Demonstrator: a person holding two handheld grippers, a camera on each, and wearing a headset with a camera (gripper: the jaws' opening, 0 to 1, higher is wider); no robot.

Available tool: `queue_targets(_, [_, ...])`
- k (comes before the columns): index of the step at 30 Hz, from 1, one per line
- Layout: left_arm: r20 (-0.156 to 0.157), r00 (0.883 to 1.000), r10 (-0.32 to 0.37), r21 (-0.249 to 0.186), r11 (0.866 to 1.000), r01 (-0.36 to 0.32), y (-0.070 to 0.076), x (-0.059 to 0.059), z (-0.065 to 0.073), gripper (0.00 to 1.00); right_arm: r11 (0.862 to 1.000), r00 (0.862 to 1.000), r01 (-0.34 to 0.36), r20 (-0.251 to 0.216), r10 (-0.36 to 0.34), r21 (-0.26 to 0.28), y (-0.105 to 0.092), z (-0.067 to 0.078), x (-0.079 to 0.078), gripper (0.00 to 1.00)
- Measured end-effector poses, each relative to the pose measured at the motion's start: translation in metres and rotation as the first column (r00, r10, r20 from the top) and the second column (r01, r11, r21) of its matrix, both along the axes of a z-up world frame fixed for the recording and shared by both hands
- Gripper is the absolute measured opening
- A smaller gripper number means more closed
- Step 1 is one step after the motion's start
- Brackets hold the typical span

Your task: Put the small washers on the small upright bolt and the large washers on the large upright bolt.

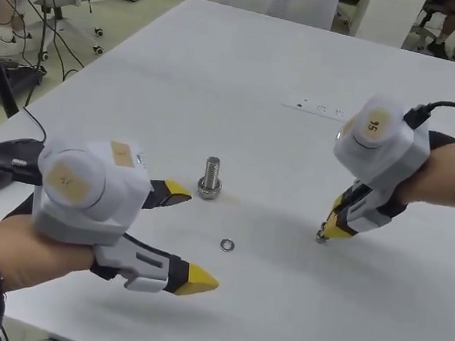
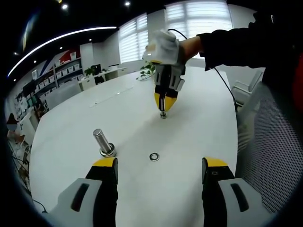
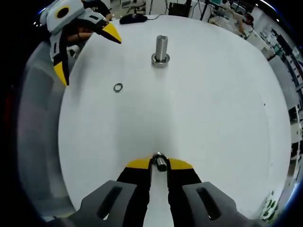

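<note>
The large bolt (image 1: 210, 177) stands upright mid-table with a washer ring at its base; it also appears as large bolt (image 2: 103, 141) and large bolt (image 3: 161, 48). One small washer (image 1: 227, 245) lies flat in front of it, also seen as washer (image 2: 154, 156) and washer (image 3: 118, 87). My left gripper (image 1: 189, 236) is open, its jaws either side of that washer and short of it. My right gripper (image 1: 328, 232) points down at the table, shut on the small bolt (image 3: 160, 162), whose end meets the tabletop (image 1: 321, 237). The left gripper view shows the right gripper (image 2: 163, 101) above that bolt (image 2: 163, 115).
A white strip (image 1: 316, 109) lies flat on the table at the back right. A black object (image 1: 4, 164) with cables sits at the table's left edge. The table's front edge runs just below my left hand.
</note>
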State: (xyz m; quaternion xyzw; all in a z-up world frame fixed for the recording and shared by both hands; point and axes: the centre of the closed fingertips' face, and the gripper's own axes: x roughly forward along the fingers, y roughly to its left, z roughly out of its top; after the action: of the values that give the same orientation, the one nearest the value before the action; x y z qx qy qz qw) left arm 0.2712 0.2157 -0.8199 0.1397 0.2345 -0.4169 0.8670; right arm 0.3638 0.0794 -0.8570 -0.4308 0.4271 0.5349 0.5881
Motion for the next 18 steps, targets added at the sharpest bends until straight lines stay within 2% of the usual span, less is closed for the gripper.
queue_targets(4, [0.001,1.000,0.003,-0.001,1.000,-0.003,0.0013,-0.0002,0.0004,0.72,1.000,1.000,0.005,-0.008,-0.005,-0.002,0.0006,-0.0102,0.0019,0.14])
queue_targets(18, [0.000,1.000,0.003,0.003,1.000,-0.003,0.0025,0.0001,-0.0003,0.72,1.000,1.000,0.001,-0.005,-0.001,-0.003,0.0016,-0.0083,0.0000,0.14])
